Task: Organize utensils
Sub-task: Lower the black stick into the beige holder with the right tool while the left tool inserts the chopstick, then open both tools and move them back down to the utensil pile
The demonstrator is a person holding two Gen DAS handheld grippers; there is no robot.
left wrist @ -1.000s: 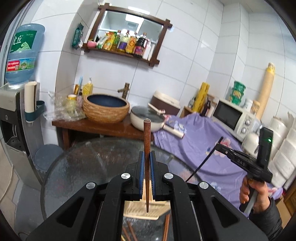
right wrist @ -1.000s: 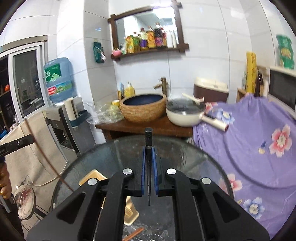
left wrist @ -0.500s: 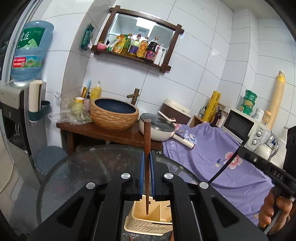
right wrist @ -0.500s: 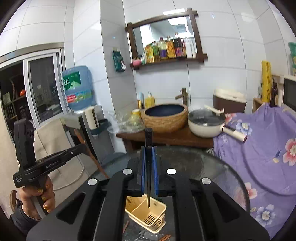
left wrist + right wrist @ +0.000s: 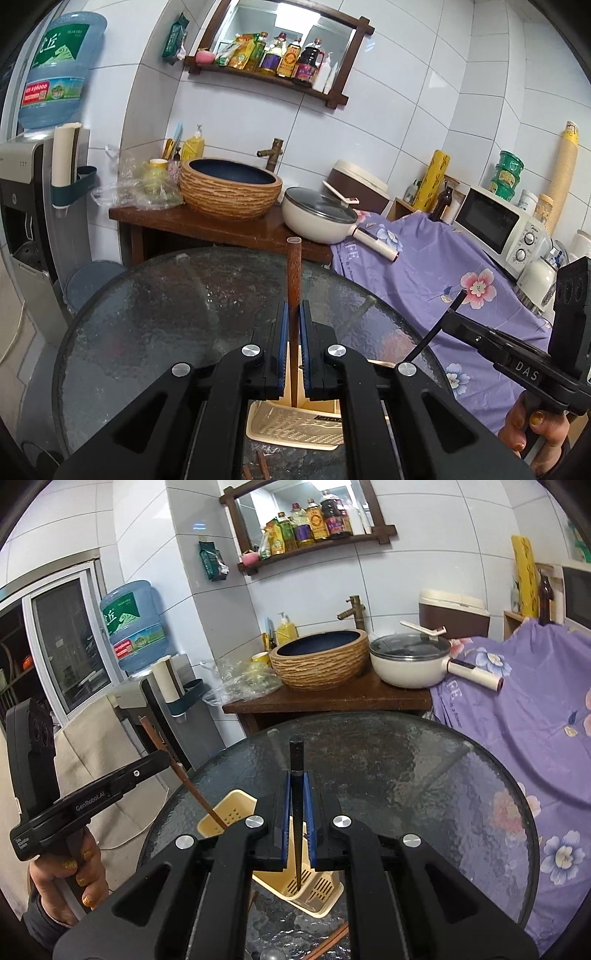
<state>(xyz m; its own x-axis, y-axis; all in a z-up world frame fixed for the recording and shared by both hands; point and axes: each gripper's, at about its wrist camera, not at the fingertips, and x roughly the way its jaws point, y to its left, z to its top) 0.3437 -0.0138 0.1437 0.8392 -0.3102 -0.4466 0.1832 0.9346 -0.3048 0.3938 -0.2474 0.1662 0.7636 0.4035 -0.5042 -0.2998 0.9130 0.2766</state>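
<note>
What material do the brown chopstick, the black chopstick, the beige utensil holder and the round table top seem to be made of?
Brown chopstick: probably wood, matte and grainy reddish surface.
Black chopstick: unclear, lacquered wood or plastic; smooth, dark, square end.
Utensil holder: looks like moulded plastic, beige, with drain slots and holes.
Table top: textured glass, dark and glossy; its legs show through it.
</note>
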